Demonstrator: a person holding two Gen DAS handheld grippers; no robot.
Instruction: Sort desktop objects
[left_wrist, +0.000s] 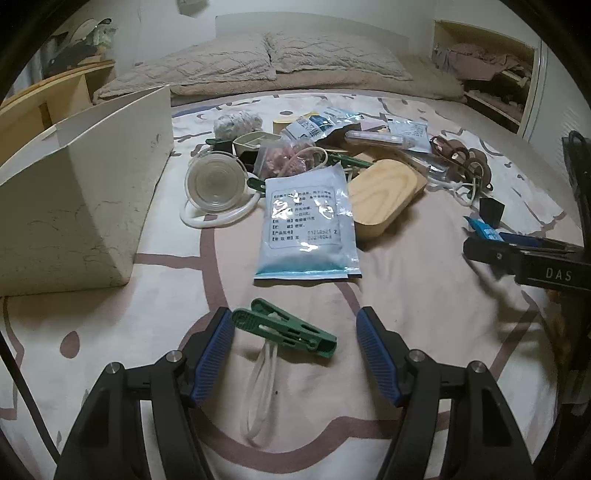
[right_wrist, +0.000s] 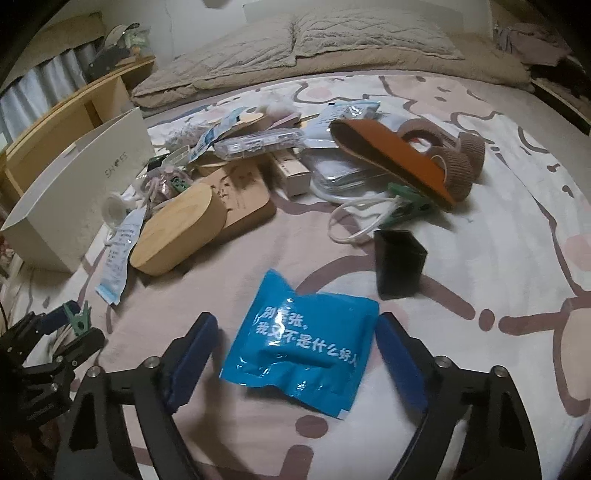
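Note:
A green clothes peg (left_wrist: 284, 328) with a clear loop lies on the bedspread between the blue pads of my left gripper (left_wrist: 295, 343), which is open around it; the left pad is close to its tail. My right gripper (right_wrist: 295, 354) is open around a bright blue packet (right_wrist: 299, 347) with white lettering, flat on the bedspread. The right gripper also shows at the right edge of the left wrist view (left_wrist: 524, 254), and the left gripper with the peg at the left edge of the right wrist view (right_wrist: 62, 328).
An open white box (left_wrist: 85, 177) stands at the left. A pile lies ahead: a pale blue pouch (left_wrist: 306, 221), a wooden oval box (left_wrist: 384, 192), a clear round lid (left_wrist: 214, 181), a black cup (right_wrist: 399, 262), a brown strap (right_wrist: 399, 158), cardboard rolls (right_wrist: 458, 170). Pillows lie behind.

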